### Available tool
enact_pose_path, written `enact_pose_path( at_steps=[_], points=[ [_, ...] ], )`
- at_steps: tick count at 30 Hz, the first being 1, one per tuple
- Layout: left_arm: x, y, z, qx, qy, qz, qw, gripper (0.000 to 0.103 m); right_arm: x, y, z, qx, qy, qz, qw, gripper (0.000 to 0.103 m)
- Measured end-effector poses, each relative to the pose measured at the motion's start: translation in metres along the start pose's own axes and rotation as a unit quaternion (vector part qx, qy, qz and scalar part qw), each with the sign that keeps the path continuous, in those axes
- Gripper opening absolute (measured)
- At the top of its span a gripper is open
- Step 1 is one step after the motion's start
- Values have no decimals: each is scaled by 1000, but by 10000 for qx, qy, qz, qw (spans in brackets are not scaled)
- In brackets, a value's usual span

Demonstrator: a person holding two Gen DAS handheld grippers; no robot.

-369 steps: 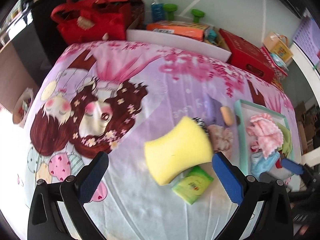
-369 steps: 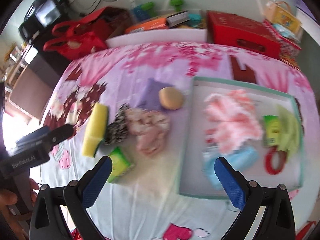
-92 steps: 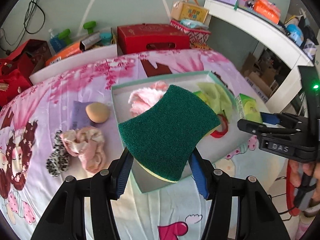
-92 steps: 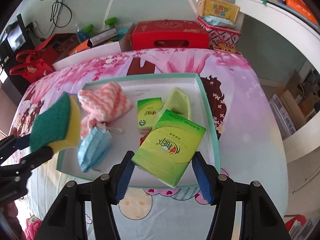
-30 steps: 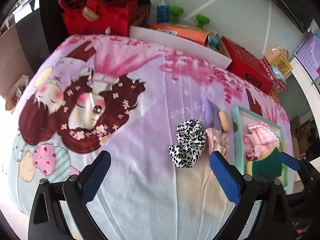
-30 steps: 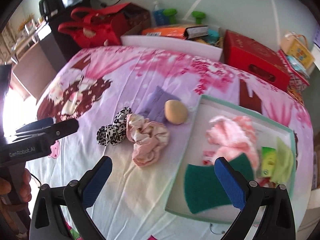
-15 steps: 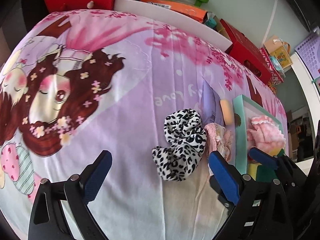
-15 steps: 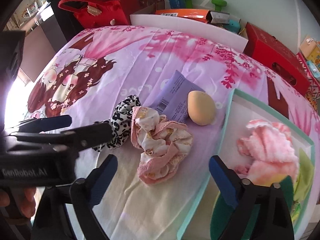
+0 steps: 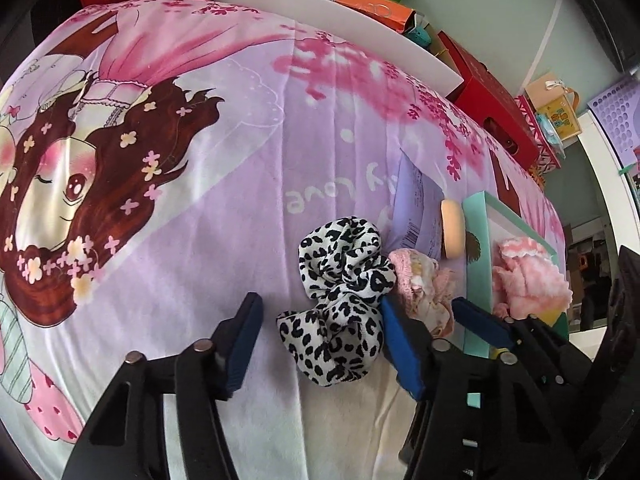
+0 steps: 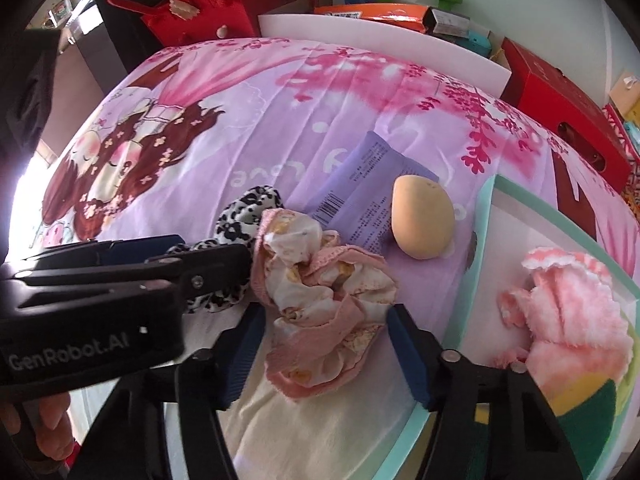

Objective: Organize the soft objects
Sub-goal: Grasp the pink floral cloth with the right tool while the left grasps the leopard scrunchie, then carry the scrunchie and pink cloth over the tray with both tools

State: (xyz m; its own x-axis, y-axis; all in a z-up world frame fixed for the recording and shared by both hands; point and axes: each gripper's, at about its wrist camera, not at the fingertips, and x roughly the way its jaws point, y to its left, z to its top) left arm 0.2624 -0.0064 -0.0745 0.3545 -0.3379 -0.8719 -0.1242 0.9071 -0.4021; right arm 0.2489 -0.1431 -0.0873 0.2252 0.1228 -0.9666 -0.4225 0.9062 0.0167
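1. Scrunchies are the targets here: a black-and-white leopard-print fabric scrunchie (image 9: 340,304) lies on the pink cartoon-print bedsheet (image 9: 224,168), touching a pink-and-cream floral fabric scrunchie (image 10: 324,304) on its right side.
2. Left gripper (image 9: 320,344) is spread wide, its blue pads straddling the leopard scrunchie without pinching it yet.
3. Right gripper (image 10: 324,356) is likewise spread, its pads either side of the floral scrunchie (whether a pad already brushes the cloth I cannot tell).
4. Both pieces look very light, limp and gathered around an elastic core, so they should compress a lot before the pads bite. Taking the thick bunched middle seems safer than a loose outer frill, which would likely slip or unfold.
5. Because they touch, lifting one may drag its neighbour.
6. A mint-green shallow tray (image 10: 486,216) sits just to the right, already holding a fluffy pink cloth (image 10: 568,312); a beige egg-shaped makeup sponge (image 10: 422,222) rests on a flat lilac packet (image 10: 360,196) nearby.
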Motion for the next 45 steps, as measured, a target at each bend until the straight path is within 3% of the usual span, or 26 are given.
enact_pose_path(
  at_steps=[5, 12, 15, 24, 33, 40, 45],
  points=[
    [2, 4, 0, -82, -24, -72, 9999, 44, 4, -7, 0, 176, 16, -36, 9998, 46],
    [-3, 1, -3, -94, -95, -194, 9997, 24, -4, -9, -2, 252, -40, -22, 9997, 33],
    [-11, 0, -6, -76, -155, -183, 9997, 21, -13, -7, -4, 211, -86, -58, 9997, 27],
    [-52, -9, -14, -18, -443, -183, 9988, 20, -58, -12, -10, 237, -391, -74, 9989, 26],
    [-90, -43, -20, 244, -710, -222, 9969, 20, -109, -31, -23, 345, -710, -204, 9967, 26],
    [-104, -84, -28, 582, -800, -281, 9947, 20, -145, -68, -42, 633, -907, -297, 9934, 26],
    [-109, -126, -34, 983, -849, -359, 9909, 20, -171, -108, -57, 855, -1004, -594, 9895, 26]
  ],
)
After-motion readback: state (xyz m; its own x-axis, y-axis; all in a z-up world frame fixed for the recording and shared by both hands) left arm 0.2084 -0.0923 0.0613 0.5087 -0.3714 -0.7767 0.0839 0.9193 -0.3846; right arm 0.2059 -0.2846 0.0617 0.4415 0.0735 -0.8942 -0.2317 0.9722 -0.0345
